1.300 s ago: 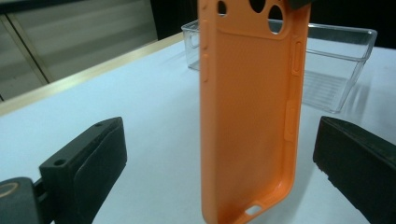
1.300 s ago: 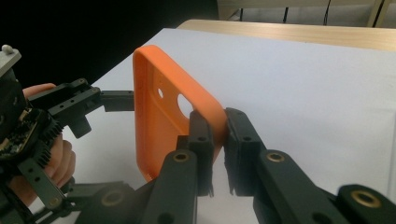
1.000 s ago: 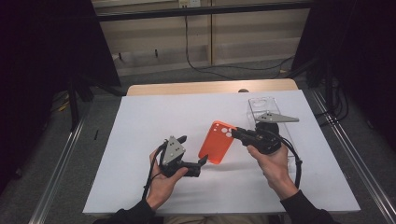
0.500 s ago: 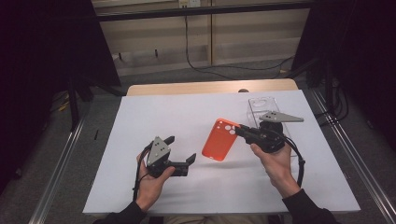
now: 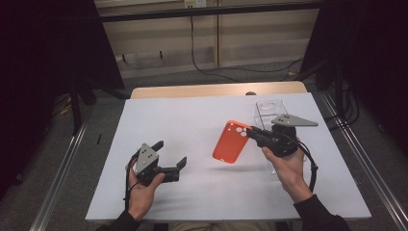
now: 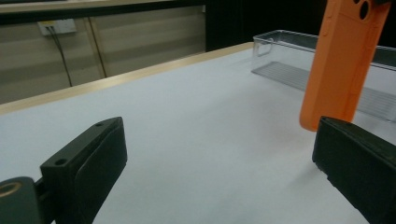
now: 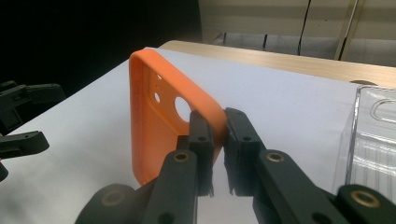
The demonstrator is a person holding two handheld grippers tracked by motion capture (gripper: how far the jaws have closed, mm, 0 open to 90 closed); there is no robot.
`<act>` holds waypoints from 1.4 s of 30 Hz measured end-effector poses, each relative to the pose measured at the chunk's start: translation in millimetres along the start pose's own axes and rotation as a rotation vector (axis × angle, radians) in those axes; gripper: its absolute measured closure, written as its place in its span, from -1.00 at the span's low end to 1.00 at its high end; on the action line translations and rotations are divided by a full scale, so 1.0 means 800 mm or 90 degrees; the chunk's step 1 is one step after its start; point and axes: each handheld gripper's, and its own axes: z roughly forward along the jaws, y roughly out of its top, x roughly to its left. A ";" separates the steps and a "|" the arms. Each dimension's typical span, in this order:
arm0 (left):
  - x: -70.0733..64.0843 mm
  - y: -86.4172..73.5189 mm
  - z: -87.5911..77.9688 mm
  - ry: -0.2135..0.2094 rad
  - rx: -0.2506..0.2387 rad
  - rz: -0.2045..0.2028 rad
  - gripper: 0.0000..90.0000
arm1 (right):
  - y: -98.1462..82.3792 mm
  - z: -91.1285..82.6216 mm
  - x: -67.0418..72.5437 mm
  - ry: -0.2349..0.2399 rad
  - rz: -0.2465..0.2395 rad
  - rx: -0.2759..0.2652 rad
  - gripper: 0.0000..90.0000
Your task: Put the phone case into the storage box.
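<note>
Orange silicone is catching the eye in the high view: the phone case (image 5: 232, 142) is hanging clear above the white table (image 5: 192, 125), pinched at its camera-hole corner by the right gripper (image 5: 253, 135), whose jaws are clenching its rim. Its long axis is running down and toward the person, tilted. The left gripper (image 5: 169, 159) is sitting well apart to the case's left, jaws released and gaping toward it, holding nothing. Just behind the right hand (image 5: 286, 166) a clear plastic tray (image 5: 267, 108) is lying on the table.

In the left gripper view, the case (image 6: 341, 60) is standing up and to the right, its lower end near the right-hand jaw, the tray (image 6: 299, 56) behind it. So the case is lying ahead and to the right of these jaws.

In the right gripper view, the jaws are biting the case's (image 7: 159, 116) thin wall, one pad inside the shell, one outside. This view is showing the hollow inner face and the grip itself; the left gripper (image 7: 21, 119) is waiting at the far left. Any handover, I judge, is turning on that free lower end.
</note>
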 end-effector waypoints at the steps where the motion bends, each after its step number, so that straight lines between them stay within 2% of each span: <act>1: 0.002 -0.001 -0.001 0.002 -0.005 -0.007 -0.93 | 0.000 0.000 -0.001 -0.001 0.000 -0.001 0.82; 4: 0.007 -0.003 -0.005 0.011 -0.015 -0.018 -0.93 | 0.001 -0.002 -0.002 -0.007 -0.006 -0.002 0.82; 6: 0.012 -0.003 -0.007 0.001 -0.018 -0.045 -0.93 | 0.001 -0.004 -0.004 -0.009 -0.005 -0.006 0.82; 8: 0.016 -0.003 -0.012 -0.007 -0.026 -0.052 -0.94 | 0.002 -0.005 -0.006 -0.012 -0.005 -0.009 0.82; 10: 0.018 -0.003 -0.016 0.000 -0.032 -0.046 -0.94 | 0.002 -0.006 -0.008 -0.014 -0.004 -0.012 0.82; 15: 0.028 -0.010 -0.027 0.022 -0.028 -0.057 -0.94 | 0.003 -0.008 -0.013 -0.021 -0.002 -0.014 0.82; 17: 0.033 -0.011 -0.033 0.039 -0.030 -0.063 -0.95 | 0.004 -0.009 -0.015 -0.025 0.000 -0.019 0.83; 22: 0.040 -0.017 -0.044 0.045 -0.036 -0.070 -0.95 | 0.007 -0.014 -0.022 -0.036 0.002 -0.026 0.83; 26: 0.042 -0.021 -0.051 0.067 -0.032 -0.067 -0.95 | 0.010 -0.016 -0.026 -0.043 0.001 -0.032 0.83; 30: 0.045 -0.026 -0.056 0.072 -0.037 -0.092 -0.95 | 0.013 -0.019 -0.029 -0.048 -0.004 -0.037 0.83; 32: 0.045 -0.027 -0.058 0.072 -0.037 -0.079 -0.95 | 0.017 -0.021 -0.031 -0.051 -0.007 -0.043 0.83; 36: 0.044 -0.029 -0.060 0.072 -0.049 -0.079 -0.92 | 0.024 -0.024 -0.034 -0.063 -0.013 -0.049 0.83; 38: 0.042 -0.030 -0.060 0.075 -0.051 -0.060 -0.93 | 0.025 -0.024 -0.037 -0.069 -0.018 -0.049 0.83; 40: 0.042 -0.030 -0.059 0.066 -0.053 -0.068 -0.93 | 0.027 -0.024 -0.040 -0.073 -0.017 -0.050 0.83; 42: 0.042 -0.031 -0.058 0.067 -0.051 -0.058 -0.94 | 0.030 -0.025 -0.043 -0.079 -0.020 -0.049 0.83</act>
